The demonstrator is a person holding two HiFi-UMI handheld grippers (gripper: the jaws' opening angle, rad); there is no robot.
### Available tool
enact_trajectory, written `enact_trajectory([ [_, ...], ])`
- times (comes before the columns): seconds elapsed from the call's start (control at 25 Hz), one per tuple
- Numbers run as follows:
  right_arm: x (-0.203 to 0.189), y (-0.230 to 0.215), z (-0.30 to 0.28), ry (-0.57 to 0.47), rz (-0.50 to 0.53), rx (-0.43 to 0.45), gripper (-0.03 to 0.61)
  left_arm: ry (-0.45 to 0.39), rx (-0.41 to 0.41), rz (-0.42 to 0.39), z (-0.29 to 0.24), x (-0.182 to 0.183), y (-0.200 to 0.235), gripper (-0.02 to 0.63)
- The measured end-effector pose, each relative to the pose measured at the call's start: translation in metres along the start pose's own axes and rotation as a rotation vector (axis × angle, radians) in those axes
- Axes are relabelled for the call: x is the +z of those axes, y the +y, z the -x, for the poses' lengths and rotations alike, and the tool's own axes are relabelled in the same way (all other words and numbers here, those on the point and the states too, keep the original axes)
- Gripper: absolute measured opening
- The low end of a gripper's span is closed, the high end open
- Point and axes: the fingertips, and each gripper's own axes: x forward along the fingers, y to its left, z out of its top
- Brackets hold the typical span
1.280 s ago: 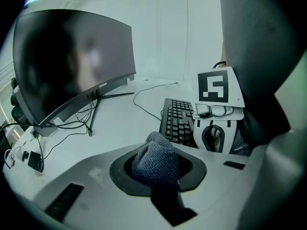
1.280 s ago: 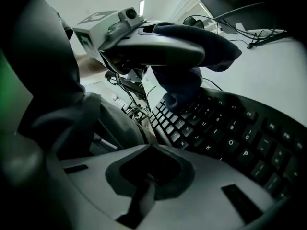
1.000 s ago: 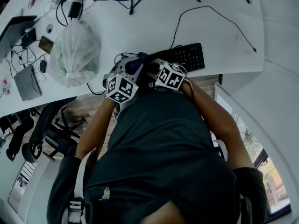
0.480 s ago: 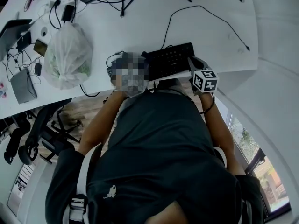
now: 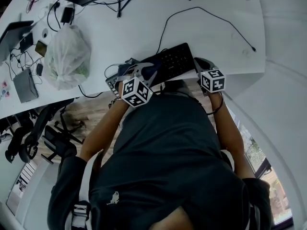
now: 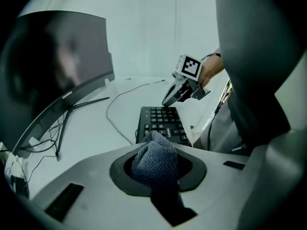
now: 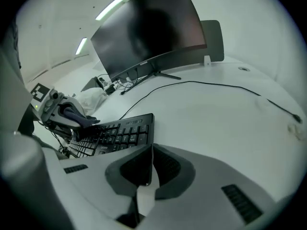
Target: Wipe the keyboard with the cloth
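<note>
A black keyboard (image 5: 169,63) lies slanted near the front edge of the white desk (image 5: 216,37). My left gripper (image 5: 144,73) is shut on a blue-grey cloth (image 5: 147,71) over the keyboard's left part. In the left gripper view the cloth (image 6: 155,159) bulges up between the jaws, with the keyboard (image 6: 160,122) just beyond. My right gripper (image 5: 198,62) sits at the keyboard's right end, jaws shut with nothing between them (image 7: 149,158). The right gripper view shows the keyboard (image 7: 112,135) and the left gripper (image 7: 61,113) holding the cloth (image 7: 73,115) over its far end.
A filled white plastic bag (image 5: 69,56) stands on the desk left of the keyboard. A thin black cable (image 5: 201,12) runs across the desk behind it. A dark curved monitor (image 7: 148,28) stands at the back. Small devices and cords (image 5: 29,37) lie far left; an office chair (image 5: 41,138) is below the desk's edge.
The two grippers were bunched together at the keyboard's left. The right gripper has moved away to the keyboard's right end; the left stays over the left part with the cloth.
</note>
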Motion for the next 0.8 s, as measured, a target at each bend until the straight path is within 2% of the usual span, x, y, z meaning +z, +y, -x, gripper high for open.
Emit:
enact_trajectory([
  [0.08, 0.0, 0.0, 0.0, 0.002, -0.005, 0.034, 0.014, 0.011, 0.01, -0.006, -0.017, 0.004, -0.004, 0.06],
  [0.2, 0.0, 0.001, -0.002, 0.017, -0.025, 0.075, 0.014, 0.064, 0.104, 0.014, -0.037, -0.014, 0.007, 0.06],
  [0.28, -0.002, 0.002, -0.002, 0.023, -0.024, 0.089, 0.014, 0.067, 0.122, 0.027, -0.041, -0.021, 0.002, 0.06],
  [0.32, -0.002, 0.002, -0.002, 0.024, -0.023, 0.094, 0.014, 0.067, 0.104, 0.029, -0.04, -0.022, -0.004, 0.06],
  [0.44, -0.002, 0.001, -0.001, 0.02, -0.031, 0.113, 0.014, 0.049, -0.022, 0.047, -0.038, -0.019, -0.035, 0.06],
  [0.52, -0.002, 0.0, -0.001, 0.016, -0.051, 0.131, 0.014, 0.038, -0.063, 0.039, -0.039, -0.019, -0.043, 0.06],
  [0.64, -0.002, -0.001, -0.002, 0.017, -0.064, 0.151, 0.014, 0.042, 0.017, 0.007, -0.041, -0.018, -0.01, 0.06],
  [0.72, -0.002, 0.0, -0.003, 0.025, -0.056, 0.16, 0.014, 0.053, 0.087, 0.04, -0.041, -0.017, 0.026, 0.06],
  [0.8, -0.002, 0.002, -0.004, 0.029, -0.054, 0.17, 0.014, 0.064, 0.115, 0.084, -0.041, -0.017, 0.047, 0.06],
])
